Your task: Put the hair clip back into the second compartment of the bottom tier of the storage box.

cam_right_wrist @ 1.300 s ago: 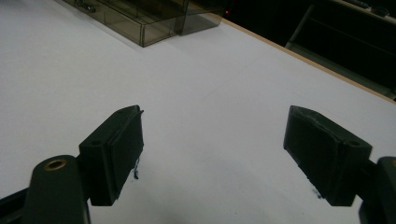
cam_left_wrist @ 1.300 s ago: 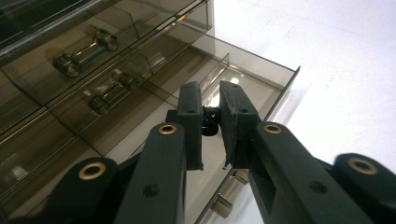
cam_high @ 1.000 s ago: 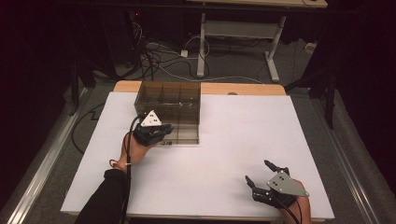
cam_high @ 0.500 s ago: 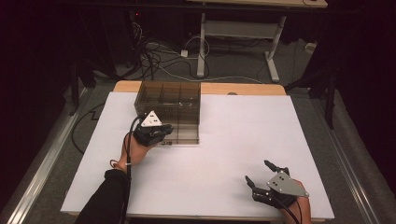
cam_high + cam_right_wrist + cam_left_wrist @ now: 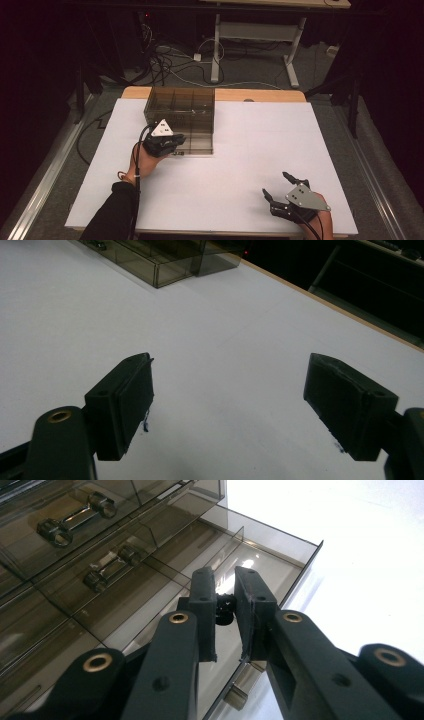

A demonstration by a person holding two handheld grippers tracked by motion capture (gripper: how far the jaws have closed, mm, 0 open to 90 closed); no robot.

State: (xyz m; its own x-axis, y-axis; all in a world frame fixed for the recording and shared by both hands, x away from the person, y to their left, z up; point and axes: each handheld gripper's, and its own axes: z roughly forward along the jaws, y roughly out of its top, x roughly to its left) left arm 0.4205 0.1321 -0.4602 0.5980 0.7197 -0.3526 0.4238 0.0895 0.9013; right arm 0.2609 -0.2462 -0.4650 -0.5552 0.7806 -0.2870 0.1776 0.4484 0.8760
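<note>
Fingers of the left gripper stand nearly together, pinched on a small dark knob that sits in the narrow gap between their pads. That knob belongs to the front of a pulled-out drawer, a shallow tray of smoky clear plastic that runs on beyond the fingertips and ends in a corner ahead of them and to their right. To the left of the fingers rises the drawer cabinet of the same tinted plastic, with metal handles showing on its other drawer fronts.

From the high view, the left gripper rests at the near edge of the cabinet, held by a hand in a dark sleeve.

Well apart from all this, the right gripper has its fingers spread wide with nothing between them, hovering just above the bare white table. The cabinet lies far ahead of these fingertips and to their left. In the high view the right gripper sits near the table's near right corner.
</note>
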